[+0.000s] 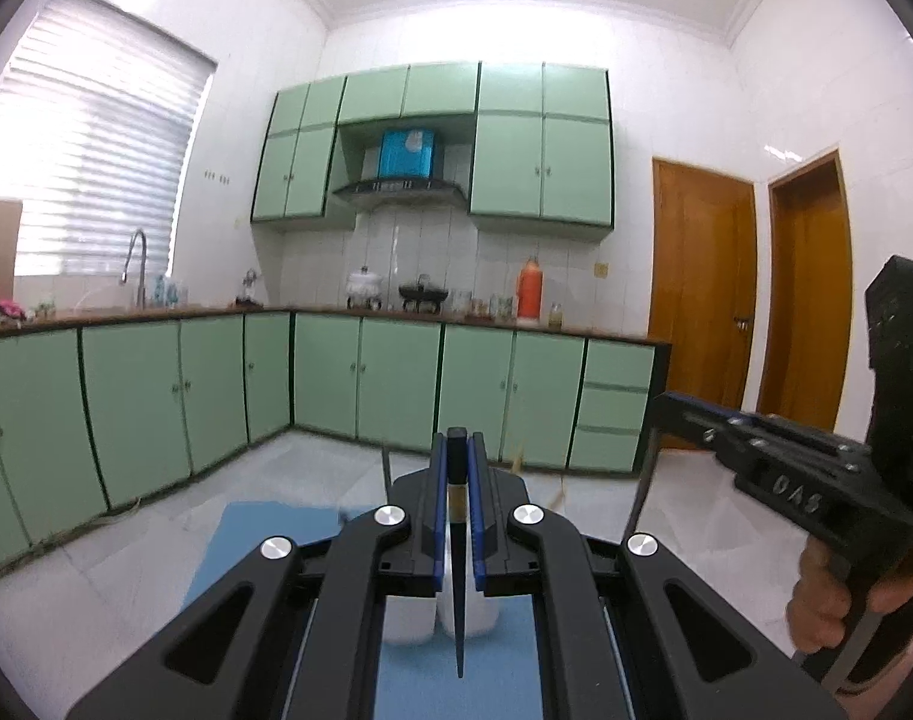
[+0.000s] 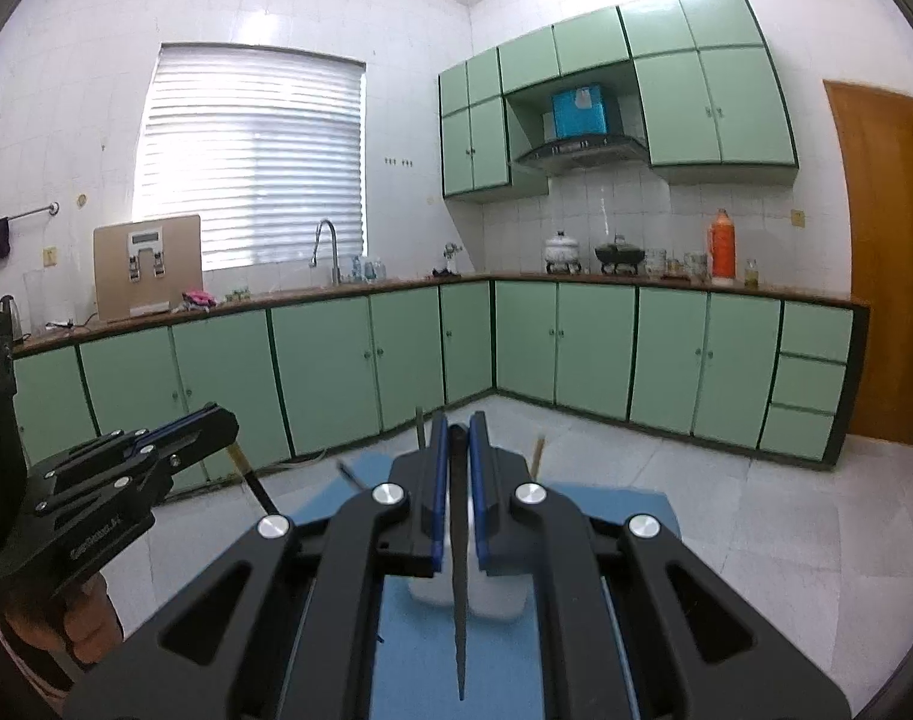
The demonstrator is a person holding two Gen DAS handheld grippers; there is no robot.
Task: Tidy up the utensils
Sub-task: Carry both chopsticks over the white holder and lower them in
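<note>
Two grippers, one chopstick each

Left wrist view: the left gripper (image 1: 457, 450) has its fingers (image 1: 437, 510) clamped on a dark chopstick (image 1: 458, 600), tip hanging down over a white holder (image 1: 486, 618) on the blue desk (image 1: 288, 534). At right, the right gripper (image 1: 672, 405) (a hand (image 1: 828, 600) on its grip) carries a thin stick.

Right wrist view: the right gripper (image 2: 458, 444) is closed on another dark chopstick (image 2: 460, 600) above the white holder (image 2: 498, 600). The left gripper (image 2: 219, 420) at left holds its chopstick (image 2: 255, 483) slanted.
</note>
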